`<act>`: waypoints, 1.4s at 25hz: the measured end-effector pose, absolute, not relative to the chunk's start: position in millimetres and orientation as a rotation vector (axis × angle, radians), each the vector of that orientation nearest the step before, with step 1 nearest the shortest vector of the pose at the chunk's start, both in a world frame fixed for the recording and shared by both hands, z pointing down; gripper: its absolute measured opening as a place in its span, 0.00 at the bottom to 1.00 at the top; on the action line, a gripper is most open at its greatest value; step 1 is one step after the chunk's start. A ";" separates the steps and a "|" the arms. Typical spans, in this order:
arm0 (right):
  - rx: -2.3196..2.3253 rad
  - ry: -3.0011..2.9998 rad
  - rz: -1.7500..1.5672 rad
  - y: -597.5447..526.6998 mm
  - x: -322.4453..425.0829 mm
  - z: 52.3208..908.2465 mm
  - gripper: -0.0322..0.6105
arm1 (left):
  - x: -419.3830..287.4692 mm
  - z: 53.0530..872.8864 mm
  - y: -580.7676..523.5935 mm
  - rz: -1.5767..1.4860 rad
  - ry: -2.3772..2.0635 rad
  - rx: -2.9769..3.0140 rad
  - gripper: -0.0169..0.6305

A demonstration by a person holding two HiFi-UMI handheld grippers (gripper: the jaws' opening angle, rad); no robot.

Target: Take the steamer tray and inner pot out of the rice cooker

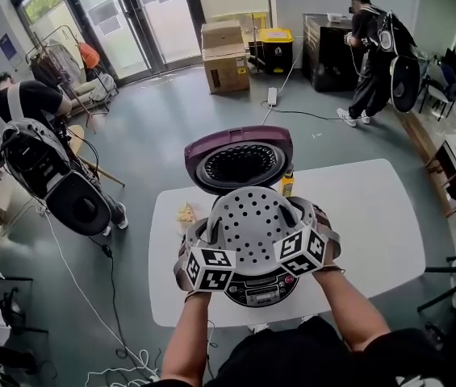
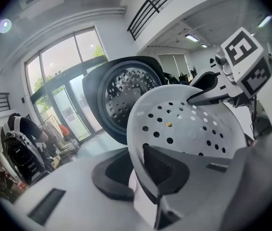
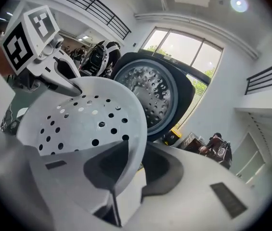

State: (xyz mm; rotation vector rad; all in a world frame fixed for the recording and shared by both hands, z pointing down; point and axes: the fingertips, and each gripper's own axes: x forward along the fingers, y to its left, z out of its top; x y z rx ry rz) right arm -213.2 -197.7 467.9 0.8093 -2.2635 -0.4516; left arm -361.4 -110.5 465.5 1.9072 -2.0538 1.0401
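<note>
The first step of the task is in hand. The steamer tray (image 1: 256, 224) is hanging between the two grippers, above the open rice cooker (image 1: 261, 290) and, as far as the head view shows, clear of its mouth. The left gripper (image 2: 138, 174) is clamping the tray's rim on its own side, with the thin white edge running between its dark pads, one pad inside the tray and one outside. The right gripper (image 3: 131, 170) is doing the same on the opposite rim, so each gripper is facing the other across the tray's perforated floor. Both pairs of jaws are standing nearly together, pinching the rim and nothing else.

Beyond the tray from the grippers, the cooker's lid (image 1: 240, 160) is standing open, with its vented inner face turned toward them. The inner pot is not showing in any view. The tray is covering the place below the grippers where the pot would be sitting, so it is probably inside the cooker.

The next move, as I judge it, is calling for carrying the tray sideways with both grippers level, so the rim is not twisting out of either grip. It then needs setting down on a bare part of the table (image 1: 373, 208) beside the cooker, before the grippers are letting go and reaching down for the pot.
</note>
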 end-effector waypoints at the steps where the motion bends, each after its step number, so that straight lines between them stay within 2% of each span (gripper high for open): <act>1: 0.821 -2.266 -0.452 -197.8 -209.3 464.2 0.18 | -358.2 460.8 -111.8 1.042 -2.057 1.920 0.13; 13: 0.900 -2.271 -0.476 -242.2 -117.5 431.8 0.17 | -268.0 428.2 -161.9 1.077 -2.079 2.007 0.13; 35: 0.860 -2.237 -0.431 -333.2 64.2 473.1 0.17 | -85.9 472.4 -256.4 1.132 -1.991 2.009 0.13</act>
